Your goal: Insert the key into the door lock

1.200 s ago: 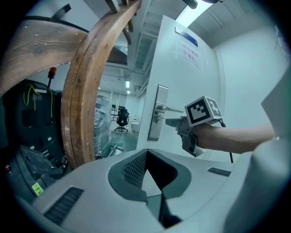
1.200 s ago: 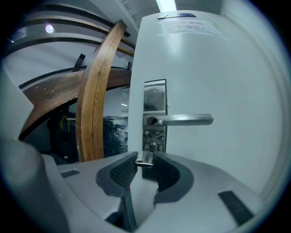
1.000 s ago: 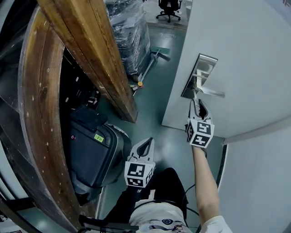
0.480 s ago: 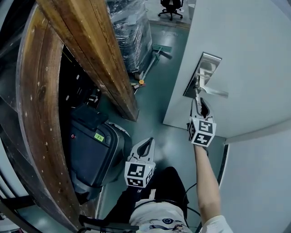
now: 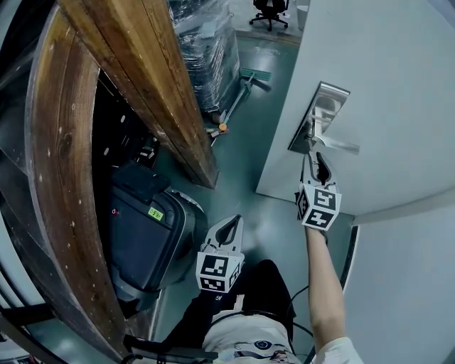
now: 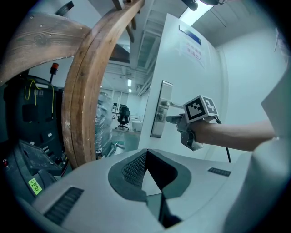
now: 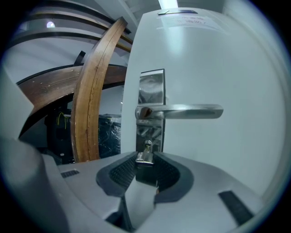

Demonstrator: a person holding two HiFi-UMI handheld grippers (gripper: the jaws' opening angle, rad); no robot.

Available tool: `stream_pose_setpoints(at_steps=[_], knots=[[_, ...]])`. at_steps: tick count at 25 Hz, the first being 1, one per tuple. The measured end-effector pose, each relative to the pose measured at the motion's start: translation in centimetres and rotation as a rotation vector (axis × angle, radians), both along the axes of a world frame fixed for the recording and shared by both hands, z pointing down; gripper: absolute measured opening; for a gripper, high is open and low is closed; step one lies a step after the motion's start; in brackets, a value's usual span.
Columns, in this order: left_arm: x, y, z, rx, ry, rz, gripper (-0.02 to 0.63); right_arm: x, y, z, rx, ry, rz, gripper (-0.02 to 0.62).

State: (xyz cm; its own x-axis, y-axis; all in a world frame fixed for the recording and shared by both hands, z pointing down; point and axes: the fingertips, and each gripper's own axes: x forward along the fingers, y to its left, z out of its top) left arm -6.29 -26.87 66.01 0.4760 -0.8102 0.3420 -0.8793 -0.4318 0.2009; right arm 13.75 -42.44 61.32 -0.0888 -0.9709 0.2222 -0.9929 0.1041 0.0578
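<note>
A silver lock plate (image 5: 318, 117) with a lever handle (image 5: 335, 146) sits on the white door (image 5: 384, 85). My right gripper (image 5: 311, 152) is just below the handle, shut on a small metal key (image 7: 144, 157). In the right gripper view the key points at the keyhole cylinder (image 7: 148, 145), low on the lock plate (image 7: 151, 91) under the handle (image 7: 182, 111). Its tip reaches the cylinder; how deep it sits is hidden. My left gripper (image 5: 229, 223) hangs low over the person's lap, shut with nothing held. From the left gripper (image 6: 150, 169), the right gripper (image 6: 175, 119) shows at the plate (image 6: 161, 109).
A thick curved wooden beam (image 5: 153, 85) stands left of the door edge. A dark case (image 5: 146, 234) rests on the floor beneath it. A plastic-wrapped pallet (image 5: 206, 50), a mop (image 5: 238, 89) and an office chair (image 5: 270, 13) lie further off on the green floor.
My right gripper has edged up and forward with the key, closing on the lock plate under the handle. The left gripper has stayed put.
</note>
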Motion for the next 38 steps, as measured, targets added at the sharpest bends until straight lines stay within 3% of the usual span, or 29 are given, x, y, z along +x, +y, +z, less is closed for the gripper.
stream_pose_setpoints(at_steps=[12, 24, 38], knots=[[0.0, -0.2, 0.0, -0.004, 0.005, 0.003, 0.005, 0.0, -0.4, -0.1, 0.0, -0.005, 0.019, 0.117], [-0.5, -0.6, -0.1, -0.005, 0.001, 0.0, 0.005, -0.7, -1.3, 0.0, 0.001, -0.034, 0.189, 0.117], [-1.5, -2.3, 0.6, -0.015, 0.007, -0.017, 0.005, -0.4, -3.8, 0.4, 0.013, -0.026, 0.232, 0.117]])
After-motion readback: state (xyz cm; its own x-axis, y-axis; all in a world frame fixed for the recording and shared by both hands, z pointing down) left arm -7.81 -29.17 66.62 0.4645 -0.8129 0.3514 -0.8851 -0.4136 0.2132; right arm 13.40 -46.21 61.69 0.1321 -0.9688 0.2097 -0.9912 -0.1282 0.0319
